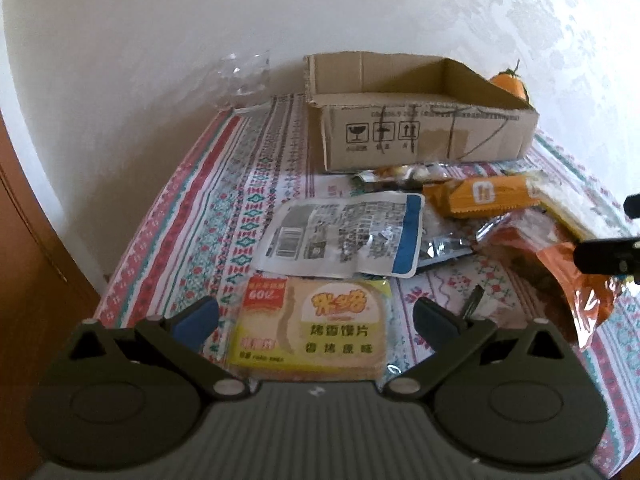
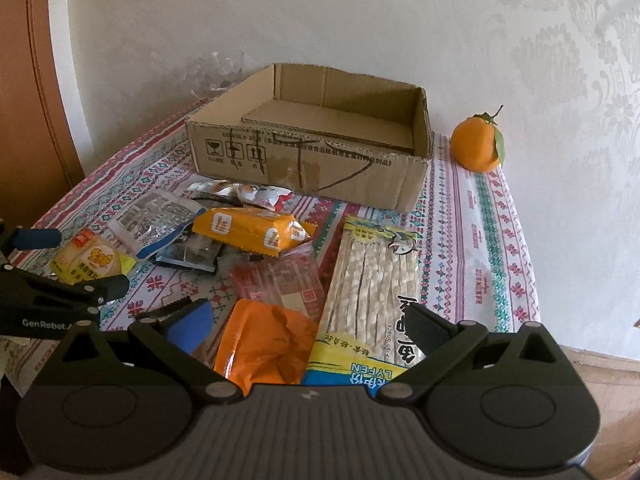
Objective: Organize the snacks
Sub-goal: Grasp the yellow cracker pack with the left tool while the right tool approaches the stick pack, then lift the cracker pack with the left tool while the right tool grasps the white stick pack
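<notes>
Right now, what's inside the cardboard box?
Nothing shows inside the cardboard box: the right wrist view shows bare cardboard floor with a loose flap. The strip just behind its front wall is hidden. All snack packets lie outside on the tablecloth.

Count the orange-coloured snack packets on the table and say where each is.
2. One long orange packet lies in the middle of the pile, before the cardboard box. One crinkled orange bag lies between the right gripper's open jaws. Others may be buried.
</notes>
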`<action>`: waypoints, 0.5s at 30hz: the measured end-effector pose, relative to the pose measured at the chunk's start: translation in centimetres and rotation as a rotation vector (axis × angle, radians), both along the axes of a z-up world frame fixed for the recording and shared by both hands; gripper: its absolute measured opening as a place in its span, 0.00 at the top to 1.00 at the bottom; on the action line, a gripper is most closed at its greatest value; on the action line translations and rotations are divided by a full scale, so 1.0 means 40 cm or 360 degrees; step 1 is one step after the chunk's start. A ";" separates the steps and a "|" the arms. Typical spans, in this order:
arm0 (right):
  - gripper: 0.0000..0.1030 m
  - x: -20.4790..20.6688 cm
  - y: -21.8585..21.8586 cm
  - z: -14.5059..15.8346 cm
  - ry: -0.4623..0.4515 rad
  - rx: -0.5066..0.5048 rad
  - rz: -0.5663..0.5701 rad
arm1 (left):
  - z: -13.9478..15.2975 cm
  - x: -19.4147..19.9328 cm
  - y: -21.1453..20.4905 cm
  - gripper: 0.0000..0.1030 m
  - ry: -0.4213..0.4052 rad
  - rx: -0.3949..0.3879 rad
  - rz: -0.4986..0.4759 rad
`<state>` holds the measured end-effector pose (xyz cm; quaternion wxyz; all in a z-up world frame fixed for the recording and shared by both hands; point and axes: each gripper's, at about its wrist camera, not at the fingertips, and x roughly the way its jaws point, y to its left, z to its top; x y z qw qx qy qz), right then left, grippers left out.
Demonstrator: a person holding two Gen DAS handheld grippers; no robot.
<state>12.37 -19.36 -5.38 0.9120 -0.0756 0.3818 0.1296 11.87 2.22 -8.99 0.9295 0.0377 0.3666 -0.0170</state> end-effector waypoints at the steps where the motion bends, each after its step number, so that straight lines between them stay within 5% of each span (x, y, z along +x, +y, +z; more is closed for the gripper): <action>1: 0.00 0.002 -0.001 -0.002 0.0004 0.0002 -0.0003 | -0.002 0.001 -0.003 0.01 -0.0001 0.0009 -0.0012; 6: 0.00 0.005 -0.009 -0.007 0.0011 -0.0004 -0.0017 | -0.015 0.011 -0.001 0.04 0.0040 -0.0008 -0.0014; 9: 0.00 0.009 -0.018 -0.007 0.0015 -0.0003 -0.0034 | -0.014 0.007 -0.007 0.17 0.0027 0.0025 -0.0014; 15: 0.00 0.018 -0.034 -0.007 0.0022 -0.0001 -0.0072 | -0.003 0.008 -0.005 0.25 0.0028 0.0018 -0.0015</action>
